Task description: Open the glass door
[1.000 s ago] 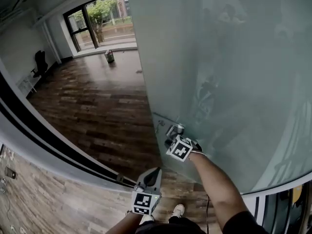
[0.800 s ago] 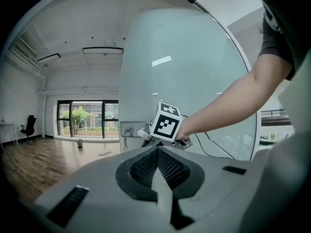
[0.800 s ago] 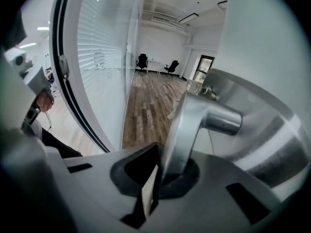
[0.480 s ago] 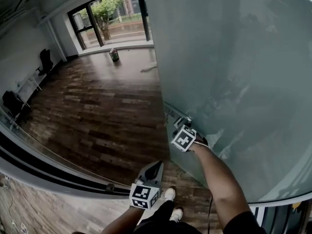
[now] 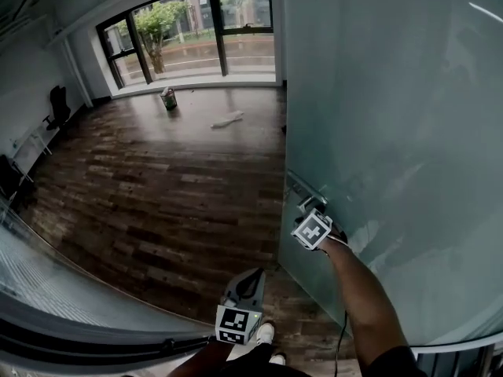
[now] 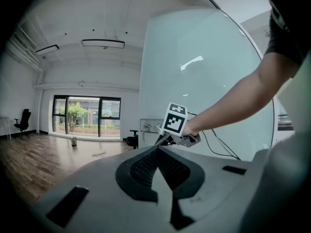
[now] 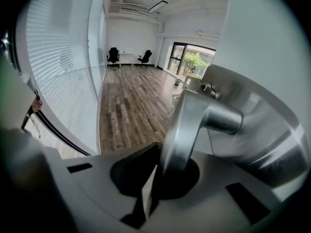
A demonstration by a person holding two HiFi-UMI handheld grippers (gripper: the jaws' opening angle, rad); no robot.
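Note:
The frosted glass door [image 5: 385, 132] stands swung open at the right, its edge toward me. Its metal lever handle [image 5: 302, 200] sits low on the door. My right gripper [image 5: 307, 213] is shut on that handle; in the right gripper view the lever [image 7: 187, 125] runs down between the closed jaws of the right gripper [image 7: 158, 165]. My left gripper [image 5: 255, 276] hangs lower, near my legs, shut and with nothing in it, apart from the door. The left gripper view shows the left gripper [image 6: 156, 150] pointing toward the right gripper [image 6: 165, 139] and the door [image 6: 209, 76].
Beyond the doorway lies a room with a dark wood floor [image 5: 157, 187], large windows [image 5: 196, 34] at the far end, a can [image 5: 168, 98] and a white scrap [image 5: 227, 118] on the floor, and chairs [image 5: 56, 104] at the left. A curved glass wall [image 5: 47, 289] runs at lower left.
The door has swung further open to the right, with my right gripper riding on its handle. More of the room shows, and the left gripper has moved along with me.

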